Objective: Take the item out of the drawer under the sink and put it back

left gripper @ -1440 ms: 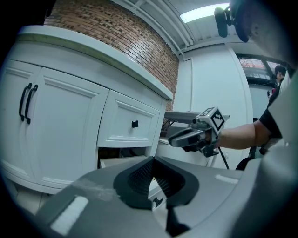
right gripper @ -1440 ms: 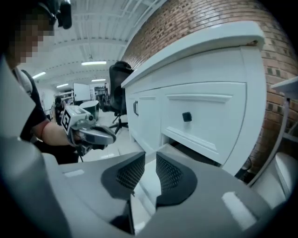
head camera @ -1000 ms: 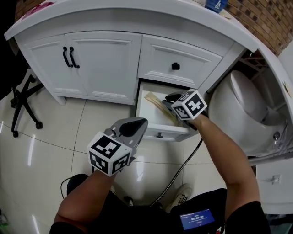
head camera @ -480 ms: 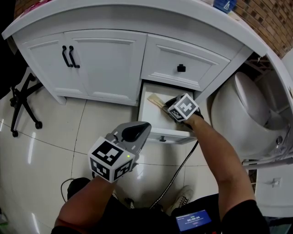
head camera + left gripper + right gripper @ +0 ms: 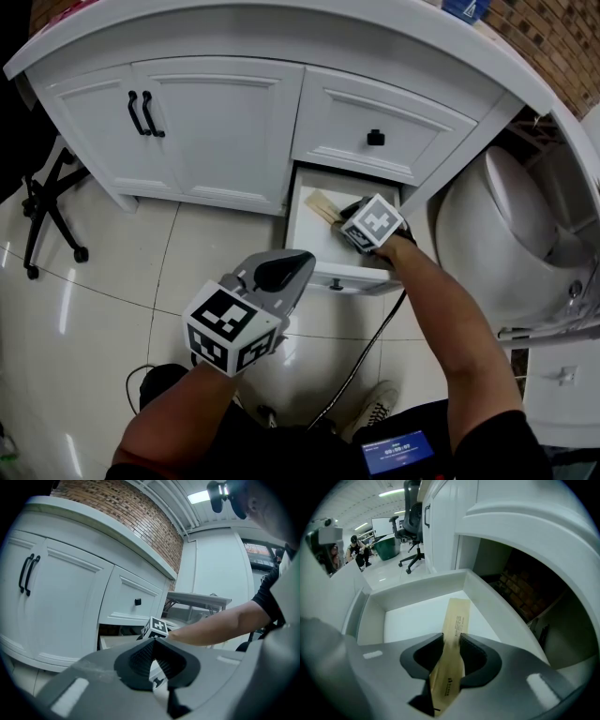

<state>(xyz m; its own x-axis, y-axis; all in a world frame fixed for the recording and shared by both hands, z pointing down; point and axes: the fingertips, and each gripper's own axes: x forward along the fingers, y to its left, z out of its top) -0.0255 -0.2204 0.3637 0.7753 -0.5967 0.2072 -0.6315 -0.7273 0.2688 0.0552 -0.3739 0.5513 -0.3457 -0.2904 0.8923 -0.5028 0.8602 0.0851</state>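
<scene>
Right gripper (image 5: pixel 451 645) is clamped on the paper packet (image 5: pixel 457 613), whose far end reaches over the floor of the open drawer (image 5: pixel 417 587). Left gripper (image 5: pixel 154 645) hangs outside the drawer, jaws together on nothing. Risk: the packet looks thin and limp, so it may pivot in the grip or catch a drawer wall, and a tilted release could leave it propped against the side.

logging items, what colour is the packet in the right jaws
Tan packet with small dark print, best seen in the right gripper view.
</scene>
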